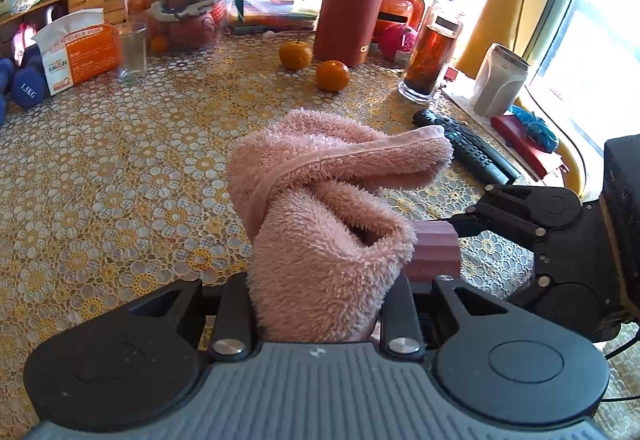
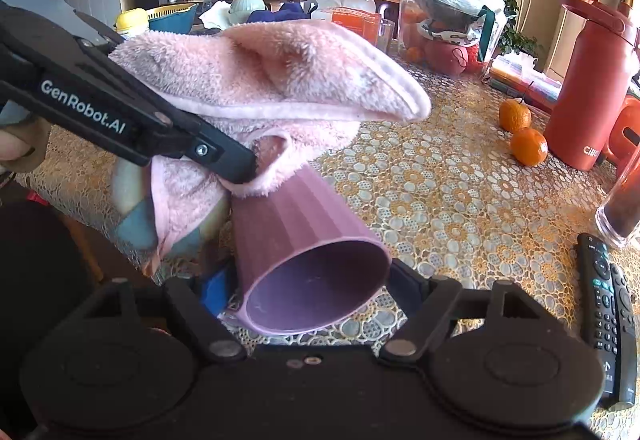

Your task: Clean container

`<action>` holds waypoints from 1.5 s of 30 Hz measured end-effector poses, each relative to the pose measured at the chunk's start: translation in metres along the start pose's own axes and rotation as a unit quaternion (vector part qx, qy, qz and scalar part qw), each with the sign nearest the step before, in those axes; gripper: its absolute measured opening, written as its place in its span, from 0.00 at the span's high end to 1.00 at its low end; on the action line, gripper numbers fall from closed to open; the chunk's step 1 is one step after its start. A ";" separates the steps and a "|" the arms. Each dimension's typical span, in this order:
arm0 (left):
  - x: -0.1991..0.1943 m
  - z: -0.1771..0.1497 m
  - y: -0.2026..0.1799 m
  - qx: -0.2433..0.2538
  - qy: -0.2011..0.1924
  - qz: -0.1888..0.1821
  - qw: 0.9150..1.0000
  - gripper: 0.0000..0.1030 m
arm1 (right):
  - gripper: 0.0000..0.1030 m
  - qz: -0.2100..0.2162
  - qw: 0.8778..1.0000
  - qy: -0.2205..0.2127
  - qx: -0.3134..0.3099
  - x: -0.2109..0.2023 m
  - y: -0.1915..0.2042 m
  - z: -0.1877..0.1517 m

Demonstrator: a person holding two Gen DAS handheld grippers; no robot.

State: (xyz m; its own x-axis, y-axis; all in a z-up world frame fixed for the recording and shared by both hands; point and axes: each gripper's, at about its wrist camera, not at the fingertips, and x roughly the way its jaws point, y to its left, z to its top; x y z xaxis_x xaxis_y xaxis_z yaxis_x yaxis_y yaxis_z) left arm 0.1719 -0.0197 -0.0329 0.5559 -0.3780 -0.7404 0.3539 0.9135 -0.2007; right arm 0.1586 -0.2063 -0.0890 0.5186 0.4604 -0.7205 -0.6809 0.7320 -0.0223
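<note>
A mauve ribbed cup (image 2: 304,236) lies on its side in my right gripper (image 2: 316,284), which is shut on it near the rim, with the mouth facing the camera. My left gripper (image 1: 320,280) is shut on a fluffy pink cloth (image 1: 320,200) that hides its fingertips. In the right wrist view the left gripper (image 2: 240,172) comes in from the upper left and presses the pink cloth (image 2: 272,80) onto the cup's closed end. In the left wrist view only a corner of the cup (image 1: 434,248) shows beside the cloth, with the right gripper (image 1: 480,218) just behind it.
Both grippers hang over a table with a lace-pattern cover (image 1: 120,180). On it are a remote control (image 1: 468,148), two oranges (image 1: 332,76), a red bottle (image 1: 352,0), a jar of dark tea (image 1: 430,56), an empty glass (image 1: 132,52) and a tissue box (image 1: 80,48).
</note>
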 end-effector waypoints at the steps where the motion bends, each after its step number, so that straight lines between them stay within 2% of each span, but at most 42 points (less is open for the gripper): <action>1: 0.000 -0.001 0.004 -0.006 0.002 0.004 1.000 0.75 | 0.23 0.002 1.000 0.000 0.003 -0.001 0.000 0.000; 7: -0.001 -0.007 0.020 -0.029 0.008 0.037 0.999 0.75 | 0.24 0.029 0.998 -0.006 0.058 -0.007 -0.007 -0.004; 11: -0.005 -0.014 0.029 -0.045 0.011 0.043 0.998 0.75 | 0.24 0.044 0.994 -0.007 0.099 -0.011 -0.017 -0.009; 15: -0.023 -0.015 0.021 -0.055 -0.010 -0.001 0.998 0.75 | 0.24 0.066 0.987 -0.011 0.144 -0.012 -0.030 -0.012; 18: -0.031 -0.011 0.003 -0.034 -0.018 -0.036 0.999 0.75 | 0.24 0.073 0.984 -0.010 0.159 -0.010 -0.035 -0.014; 24: -0.020 -0.011 -0.027 0.009 -0.001 -0.062 0.998 0.75 | 0.24 0.089 0.984 -0.008 0.154 -0.010 -0.033 -0.014; 27: -0.012 -0.011 -0.029 0.015 0.011 -0.060 0.998 0.75 | 0.24 0.084 0.987 -0.005 0.135 -0.010 -0.027 -0.013; 30: -0.007 -0.011 -0.028 0.022 0.012 -0.039 0.999 0.75 | 0.24 0.083 0.988 -0.003 0.132 -0.010 -0.027 -0.012; 37: -0.003 -0.012 -0.005 -0.008 0.015 -0.019 1.000 0.75 | 0.24 0.083 0.986 -0.006 0.143 -0.009 -0.031 -0.013; 40: 0.004 -0.015 0.002 -0.010 0.027 0.014 1.000 0.75 | 0.24 0.081 0.986 -0.007 0.145 -0.009 -0.031 -0.014; 45: 0.006 -0.020 0.015 -0.040 0.022 0.002 0.999 0.74 | 0.24 0.074 0.988 -0.008 0.138 -0.010 -0.026 -0.014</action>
State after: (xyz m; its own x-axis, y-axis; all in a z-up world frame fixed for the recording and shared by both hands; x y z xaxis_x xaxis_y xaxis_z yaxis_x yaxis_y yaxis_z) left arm 0.1654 -0.0055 -0.0531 0.5226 -0.3683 -0.7690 0.2885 0.9251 -0.2470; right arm 0.1640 -0.2368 -0.0904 0.4336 0.5784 -0.6910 -0.5845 0.7641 0.2729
